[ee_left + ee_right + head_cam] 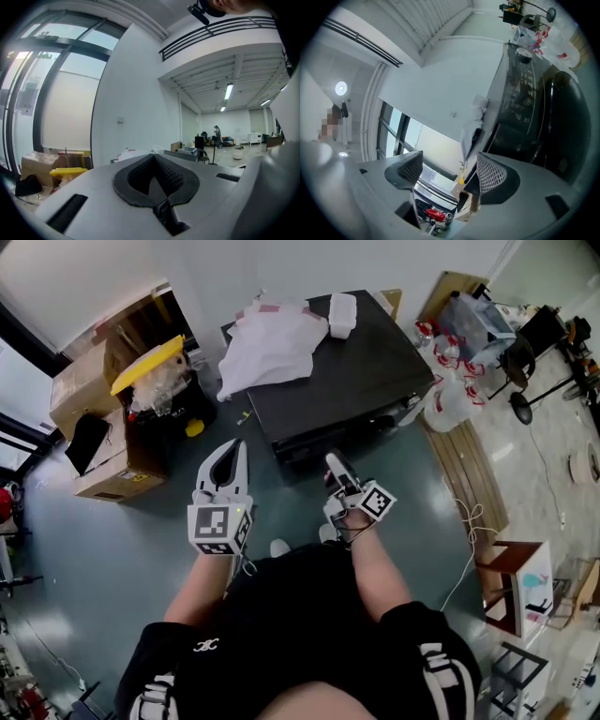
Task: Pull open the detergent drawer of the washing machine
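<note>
The left tongs [153,157] are closed and hold nothing. The right tongs [447,161] stand wide open and empty, near the front of the washer [337,381]. Its drawer is not clear.

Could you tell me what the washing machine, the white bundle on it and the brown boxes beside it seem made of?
The washing machine: dark, smooth casing with a sheen, probably painted metal or plastic. The white bundle: likely soft fabric, judging by its creases and folds. The brown boxes: matte cardboard, with bent open flaps.
</note>
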A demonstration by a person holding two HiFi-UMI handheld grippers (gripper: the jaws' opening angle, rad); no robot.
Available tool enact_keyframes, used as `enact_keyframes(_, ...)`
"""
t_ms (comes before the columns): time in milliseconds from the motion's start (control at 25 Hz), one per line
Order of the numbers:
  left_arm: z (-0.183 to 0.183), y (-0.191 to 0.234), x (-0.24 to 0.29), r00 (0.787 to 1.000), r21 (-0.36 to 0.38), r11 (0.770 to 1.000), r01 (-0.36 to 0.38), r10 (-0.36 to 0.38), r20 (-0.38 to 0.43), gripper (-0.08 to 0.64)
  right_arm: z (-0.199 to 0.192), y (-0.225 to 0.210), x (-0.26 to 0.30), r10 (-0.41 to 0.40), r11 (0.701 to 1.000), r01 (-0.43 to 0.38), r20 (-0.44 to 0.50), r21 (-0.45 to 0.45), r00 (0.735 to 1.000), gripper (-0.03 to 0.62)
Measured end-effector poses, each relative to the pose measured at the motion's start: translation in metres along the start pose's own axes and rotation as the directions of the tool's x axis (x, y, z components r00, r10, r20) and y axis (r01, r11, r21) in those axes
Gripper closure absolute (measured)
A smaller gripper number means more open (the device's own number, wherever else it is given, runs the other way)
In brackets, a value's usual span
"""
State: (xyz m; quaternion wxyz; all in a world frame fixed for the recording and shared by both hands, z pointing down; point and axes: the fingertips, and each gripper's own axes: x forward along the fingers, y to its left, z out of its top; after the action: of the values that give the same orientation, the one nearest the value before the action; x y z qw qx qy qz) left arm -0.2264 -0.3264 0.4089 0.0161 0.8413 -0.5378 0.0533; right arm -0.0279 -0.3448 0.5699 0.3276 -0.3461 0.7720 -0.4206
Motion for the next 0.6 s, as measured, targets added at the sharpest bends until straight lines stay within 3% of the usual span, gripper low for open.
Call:
enact_keyframes(160,-0.011,-0.002,-0.001,1.0,0.006,1.0,0.01,-0.01,-0.024,0.558,-0.023,-0.036,-0.001,-0.029,0.997,0.031,-0.028,0.067,0.999,0.232)
enact_keyframes(320,-0.029,-0.002,0.004,0.998,-0.006,1.0,0.011,-0.012,-0.056,0.558,-0.039,-0.072,-0.002,-0.071,0.994,0.074,-0.052,0.077,0.996,0.233)
enact_keyframes(600,-0.047,-0.008,0.016,0.995,-0.013,1.0,0.006,-0.007,-0.095,0.558,-0.05,-0.115,0.002,-0.105,0.984,0.108,-0.034,0.143,0.994,0.232)
